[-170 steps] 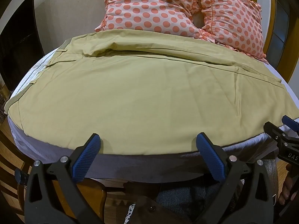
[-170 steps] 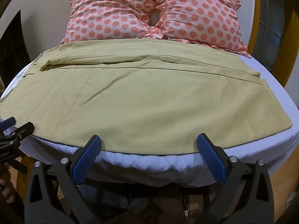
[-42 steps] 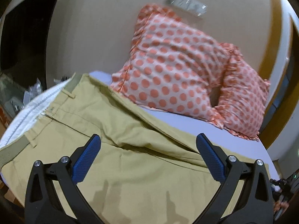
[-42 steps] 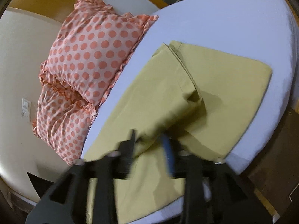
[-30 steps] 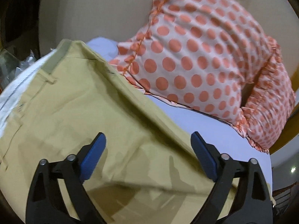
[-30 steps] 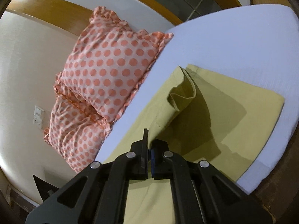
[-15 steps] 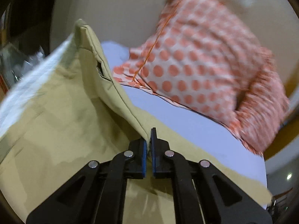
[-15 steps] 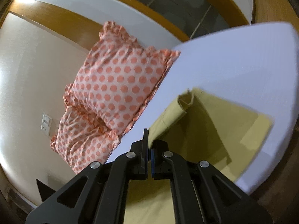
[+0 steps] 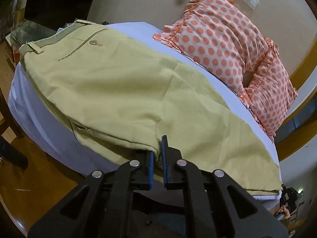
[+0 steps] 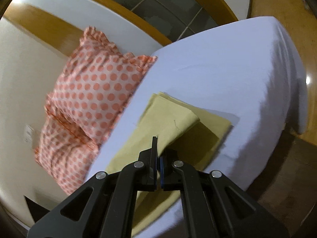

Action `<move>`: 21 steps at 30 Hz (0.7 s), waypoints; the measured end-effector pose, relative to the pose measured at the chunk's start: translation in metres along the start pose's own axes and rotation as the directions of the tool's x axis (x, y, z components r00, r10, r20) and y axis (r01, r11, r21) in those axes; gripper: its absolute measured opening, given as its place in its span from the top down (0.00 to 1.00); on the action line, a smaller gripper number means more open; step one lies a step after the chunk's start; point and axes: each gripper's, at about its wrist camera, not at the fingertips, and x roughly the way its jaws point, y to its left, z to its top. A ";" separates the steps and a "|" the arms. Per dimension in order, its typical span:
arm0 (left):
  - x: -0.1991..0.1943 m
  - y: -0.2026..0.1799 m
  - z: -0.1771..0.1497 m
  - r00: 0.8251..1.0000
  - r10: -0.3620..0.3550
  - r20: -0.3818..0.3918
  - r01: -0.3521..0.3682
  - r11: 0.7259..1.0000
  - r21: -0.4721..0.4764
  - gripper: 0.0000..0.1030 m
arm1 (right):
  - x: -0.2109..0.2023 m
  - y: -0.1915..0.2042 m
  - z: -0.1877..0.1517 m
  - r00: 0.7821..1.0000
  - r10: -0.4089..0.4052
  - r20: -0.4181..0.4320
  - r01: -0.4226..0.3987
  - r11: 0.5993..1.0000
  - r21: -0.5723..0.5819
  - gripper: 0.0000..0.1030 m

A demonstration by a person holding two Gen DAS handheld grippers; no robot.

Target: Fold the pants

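both tools gripped the pants (image 9: 122,91): left tool (image 9: 157,158) and right tool (image 10: 158,158), beside the pillows (image 9: 223,39).

Left gripper (image 9: 157,153) is clamped on a fold of the khaki pants (image 9: 126,91) at the near edge. Pants are spread across the white bed (image 9: 39,123), waistband and pocket button seen at far left. Two polka-dot pillows (image 9: 227,39) are propped against the wall behind.
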 end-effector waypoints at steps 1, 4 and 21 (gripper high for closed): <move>0.001 0.001 -0.001 1.000 0.001 -0.005 -0.001 1.000 0.003 0.90 | -0.002 0.001 -0.001 1.000 -0.027 -0.002 0.027 0.999 -0.021 0.97; -0.001 0.003 -0.007 1.000 -0.017 0.003 0.017 1.000 0.015 0.87 | -0.015 -0.001 0.001 0.993 -0.100 0.060 0.103 0.994 -0.039 0.54; -0.033 0.014 -0.028 0.989 -0.122 0.089 0.115 0.990 0.075 0.66 | 0.006 0.003 -0.017 0.997 -0.073 0.032 0.077 0.987 -0.139 0.95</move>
